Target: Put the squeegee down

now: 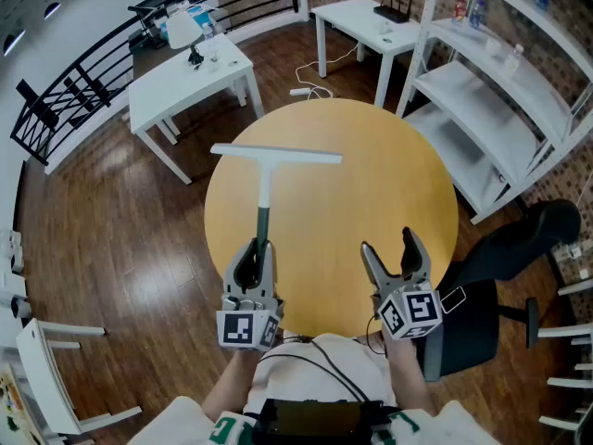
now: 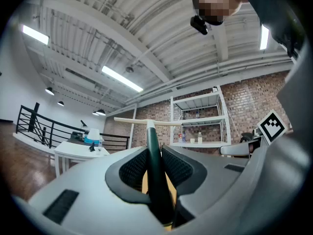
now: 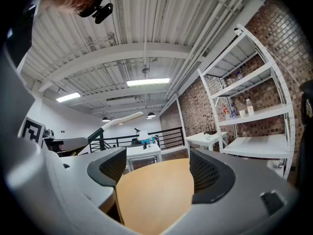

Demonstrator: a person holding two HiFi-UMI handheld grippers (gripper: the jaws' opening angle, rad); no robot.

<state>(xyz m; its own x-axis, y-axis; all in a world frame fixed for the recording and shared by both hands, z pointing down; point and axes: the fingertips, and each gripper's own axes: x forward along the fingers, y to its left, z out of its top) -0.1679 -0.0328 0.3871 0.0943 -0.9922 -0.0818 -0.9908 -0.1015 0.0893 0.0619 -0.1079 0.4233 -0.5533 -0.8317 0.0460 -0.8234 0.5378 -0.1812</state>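
A squeegee [image 1: 266, 184] with a white blade bar and a dark green handle is held over the round wooden table [image 1: 371, 202]. My left gripper [image 1: 255, 258] is shut on the squeegee's handle [image 2: 155, 170], the blade bar [image 2: 146, 122] pointing away from me. In the right gripper view the squeegee [image 3: 113, 123] shows at the left, raised above the table top. My right gripper [image 1: 389, 245] stands open over the near right part of the table, with only the table top [image 3: 156, 190] between its fingers.
White tables [image 1: 185, 72] [image 1: 361, 21] stand beyond the round table. A white shelving unit [image 1: 500, 100] lines the brick wall at right. A black office chair [image 1: 519, 248] sits close to the table's right edge. A black railing [image 1: 83, 82] runs along the left.
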